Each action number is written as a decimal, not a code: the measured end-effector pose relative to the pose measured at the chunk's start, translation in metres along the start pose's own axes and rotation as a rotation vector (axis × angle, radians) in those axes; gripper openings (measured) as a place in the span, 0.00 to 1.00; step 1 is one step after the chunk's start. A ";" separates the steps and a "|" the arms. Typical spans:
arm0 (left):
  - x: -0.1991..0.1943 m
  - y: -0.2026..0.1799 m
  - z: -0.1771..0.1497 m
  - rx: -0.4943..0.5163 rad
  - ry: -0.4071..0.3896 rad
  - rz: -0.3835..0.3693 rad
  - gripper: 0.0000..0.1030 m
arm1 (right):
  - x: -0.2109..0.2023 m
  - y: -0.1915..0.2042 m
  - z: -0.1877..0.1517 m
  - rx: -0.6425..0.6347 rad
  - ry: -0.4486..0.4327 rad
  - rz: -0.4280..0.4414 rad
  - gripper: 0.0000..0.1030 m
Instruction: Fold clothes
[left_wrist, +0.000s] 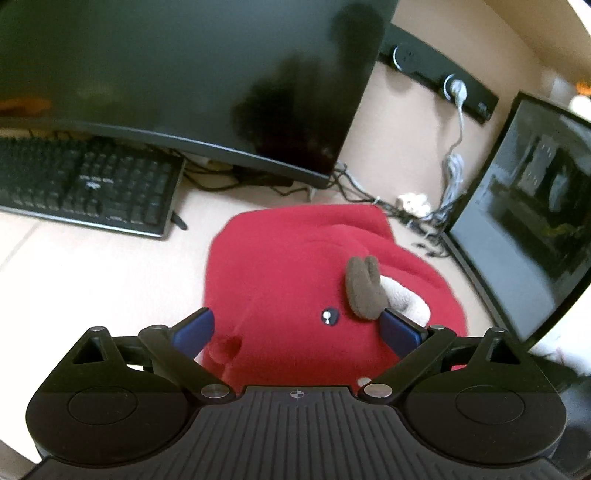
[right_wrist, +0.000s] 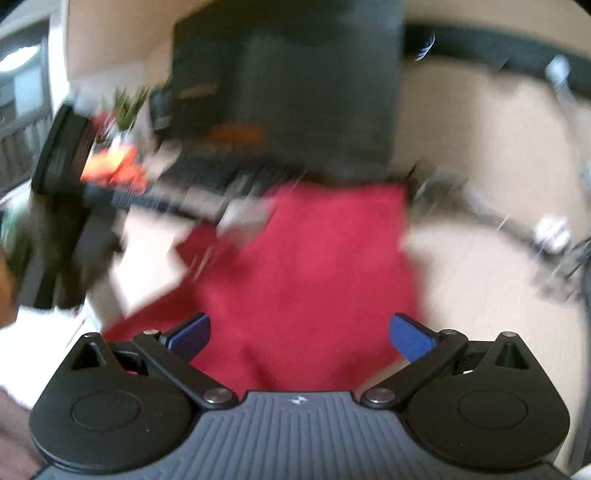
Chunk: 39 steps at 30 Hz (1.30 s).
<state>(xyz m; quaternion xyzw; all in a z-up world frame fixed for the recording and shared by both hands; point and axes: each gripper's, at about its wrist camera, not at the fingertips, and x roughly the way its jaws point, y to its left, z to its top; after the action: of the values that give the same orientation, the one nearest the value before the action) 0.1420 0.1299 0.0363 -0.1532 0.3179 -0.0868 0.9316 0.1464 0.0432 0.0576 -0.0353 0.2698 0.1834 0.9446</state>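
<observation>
A red fleece garment (left_wrist: 295, 273) lies bunched on the pale desk, with a brown antler (left_wrist: 364, 288), a cream ear piece and a small black eye patch (left_wrist: 330, 316) on it. My left gripper (left_wrist: 297, 328) hovers just over its near part, open, its blue pads wide apart with nothing pinched. In the right wrist view the same red garment (right_wrist: 314, 266) spreads flat ahead, blurred by motion. My right gripper (right_wrist: 301, 334) is open above its near edge, holding nothing.
A black keyboard (left_wrist: 85, 184) sits at the left under a large dark monitor (left_wrist: 184, 74). A second monitor (left_wrist: 524, 221) stands at the right. Tangled cables (left_wrist: 424, 210) and a wall power strip (left_wrist: 443, 81) lie behind the garment. Orange items (right_wrist: 114, 166) sit far left.
</observation>
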 end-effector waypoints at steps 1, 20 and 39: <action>-0.001 -0.001 0.001 0.007 -0.005 0.003 0.96 | 0.006 -0.012 0.015 0.012 -0.034 -0.054 1.00; 0.022 0.018 -0.034 0.031 0.127 0.005 0.98 | 0.177 -0.113 0.022 0.126 0.272 -0.388 1.00; -0.011 0.007 -0.080 0.039 0.176 0.077 0.98 | -0.021 0.048 -0.114 0.019 0.186 -0.044 1.00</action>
<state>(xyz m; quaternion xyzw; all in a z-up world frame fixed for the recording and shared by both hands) 0.0842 0.1211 -0.0195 -0.1146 0.4025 -0.0700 0.9055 0.0560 0.0617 -0.0268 -0.0492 0.3571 0.1559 0.9196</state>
